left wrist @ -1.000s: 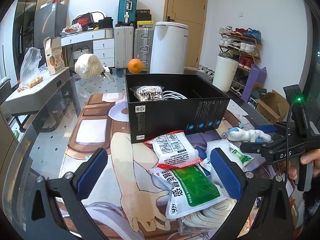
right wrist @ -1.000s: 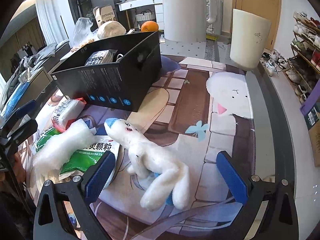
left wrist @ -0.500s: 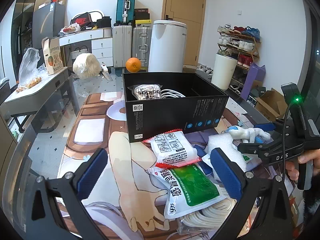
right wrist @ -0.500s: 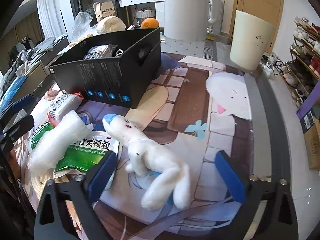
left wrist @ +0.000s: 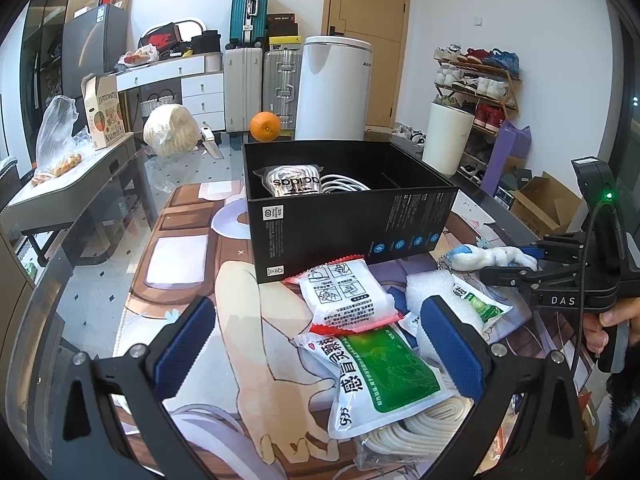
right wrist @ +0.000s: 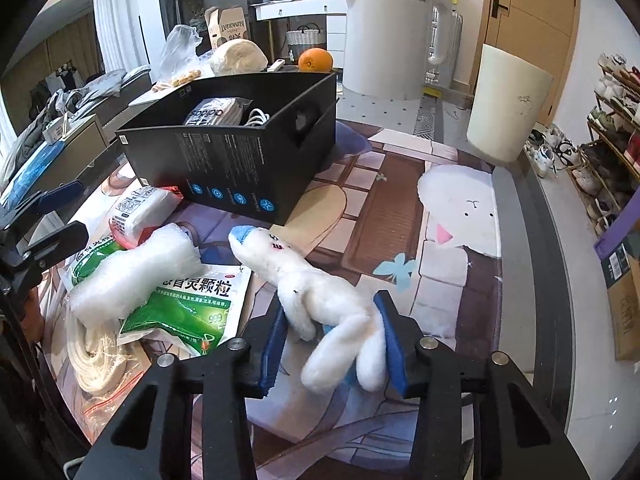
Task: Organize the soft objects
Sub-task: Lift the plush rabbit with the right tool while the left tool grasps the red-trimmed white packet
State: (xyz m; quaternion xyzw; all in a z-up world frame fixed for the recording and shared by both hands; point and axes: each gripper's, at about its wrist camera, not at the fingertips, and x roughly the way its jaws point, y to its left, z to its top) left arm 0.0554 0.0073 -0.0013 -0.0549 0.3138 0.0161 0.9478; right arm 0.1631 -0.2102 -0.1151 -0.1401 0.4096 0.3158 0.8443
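Note:
A white plush toy point(right wrist: 316, 292) with a blue nose lies on the printed mat; it also shows in the left wrist view point(left wrist: 486, 257). My right gripper point(right wrist: 332, 344) has closed in on its rear half, with both blue pads against the plush. A black box point(left wrist: 348, 216) holds an adidas pack point(left wrist: 294, 182) and white cable. In front of it lie a white packet with red edges point(left wrist: 348, 296), a green medicine bag point(left wrist: 380, 376), a white foam piece point(right wrist: 136, 272) and a coil of white rope point(left wrist: 424, 428). My left gripper point(left wrist: 320, 348) is open and empty above the bags.
The printed mat point(right wrist: 440, 216) covers a glass table. An orange point(left wrist: 265, 126) and a round cream bundle point(left wrist: 172, 130) sit behind the box. A white appliance point(right wrist: 388, 36), a white bin point(right wrist: 508, 108) and shoe racks stand beyond the table.
My right gripper has moved forward and its jaws have narrowed from wide open onto the plush toy's rear half. My left gripper has stayed open, nearly still.

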